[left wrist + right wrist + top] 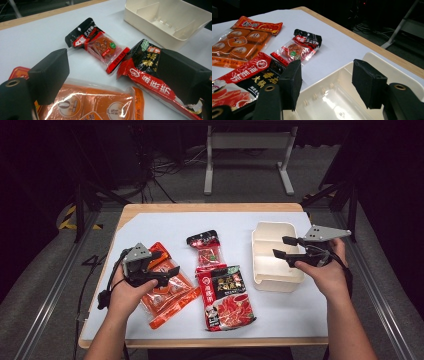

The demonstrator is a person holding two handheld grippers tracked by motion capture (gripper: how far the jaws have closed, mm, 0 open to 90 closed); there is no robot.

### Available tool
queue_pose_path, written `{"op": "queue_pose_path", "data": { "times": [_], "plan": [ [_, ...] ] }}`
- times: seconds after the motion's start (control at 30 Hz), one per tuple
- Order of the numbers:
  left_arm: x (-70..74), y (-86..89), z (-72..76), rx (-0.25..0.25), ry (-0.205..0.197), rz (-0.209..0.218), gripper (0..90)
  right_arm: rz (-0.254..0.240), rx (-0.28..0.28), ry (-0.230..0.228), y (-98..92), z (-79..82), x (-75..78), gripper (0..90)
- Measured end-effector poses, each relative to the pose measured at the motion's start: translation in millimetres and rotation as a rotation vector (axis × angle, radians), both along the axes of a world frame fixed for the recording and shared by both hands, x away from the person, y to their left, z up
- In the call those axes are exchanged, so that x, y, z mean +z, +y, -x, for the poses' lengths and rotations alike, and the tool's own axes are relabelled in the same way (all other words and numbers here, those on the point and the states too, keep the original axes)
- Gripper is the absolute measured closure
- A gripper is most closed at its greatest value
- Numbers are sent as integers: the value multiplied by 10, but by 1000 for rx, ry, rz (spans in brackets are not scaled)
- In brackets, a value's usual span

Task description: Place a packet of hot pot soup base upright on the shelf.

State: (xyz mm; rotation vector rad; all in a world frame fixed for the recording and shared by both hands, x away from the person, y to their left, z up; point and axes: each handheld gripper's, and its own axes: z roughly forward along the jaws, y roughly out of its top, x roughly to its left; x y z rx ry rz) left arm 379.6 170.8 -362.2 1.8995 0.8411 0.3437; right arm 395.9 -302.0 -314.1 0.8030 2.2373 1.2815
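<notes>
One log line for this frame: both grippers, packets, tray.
left gripper: open over orange packet | right gripper: open above cream tray, holds nothing | red-black packet, small packet: flat on table

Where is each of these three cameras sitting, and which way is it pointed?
High view: above the person's side, looking forward and down on the table; both forearms, left tongs and right tongs show.
Left gripper view: rides the left tongs, over the orange packet, facing the small red packet; two black jaws show.
Right gripper view: rides the right tongs, above the cream tray; its jaws show.
Both gripper views share the small red packet, the tray and the large red-and-black packet.
</notes>
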Motion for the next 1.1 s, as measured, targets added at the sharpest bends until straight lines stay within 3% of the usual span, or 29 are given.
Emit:
{"op": "queue_pose_path", "data": {
  "times": [0.17, 0.2, 0.27, 0.4, 0.6, 0.73, 0.83, 1.0, 1.07, 1.1],
  "plan": [
    [21, -61, -15, -16, 14, 3, 127, -9, 1, 24, 6, -7, -8, 406],
    [28, -83, -19, -11, 24, 14, 128, -24, -3, 49, 9, -4, -13, 404],
    [47, -137, -38, -8, 31, 31, 130, -21, 5, 40, 16, -6, -10, 404],
    [101, -236, -65, -21, 13, 16, 131, -16, 3, 20, 40, -7, 30, 403],
    [127, -319, -103, -26, 12, 29, 133, -14, -2, 21, 32, -11, 34, 393],
    [111, -415, -178, -43, 25, 48, 137, -18, -11, 20, 18, -5, 36, 392],
    [115, -480, -278, -46, 10, 61, 154, -19, -19, 27, -6, 0, 33, 403],
    [72, -555, -350, -53, 7, 45, 167, -36, -35, 21, -18, -6, 54, 412],
    [55, -571, -362, -57, 12, 46, 182, -35, -32, 23, -4, -5, 56, 422],
    [-5, -612, -389, -76, 35, 51, 180, -39, -33, 27, 3, -3, 59, 433]
  ]
}}
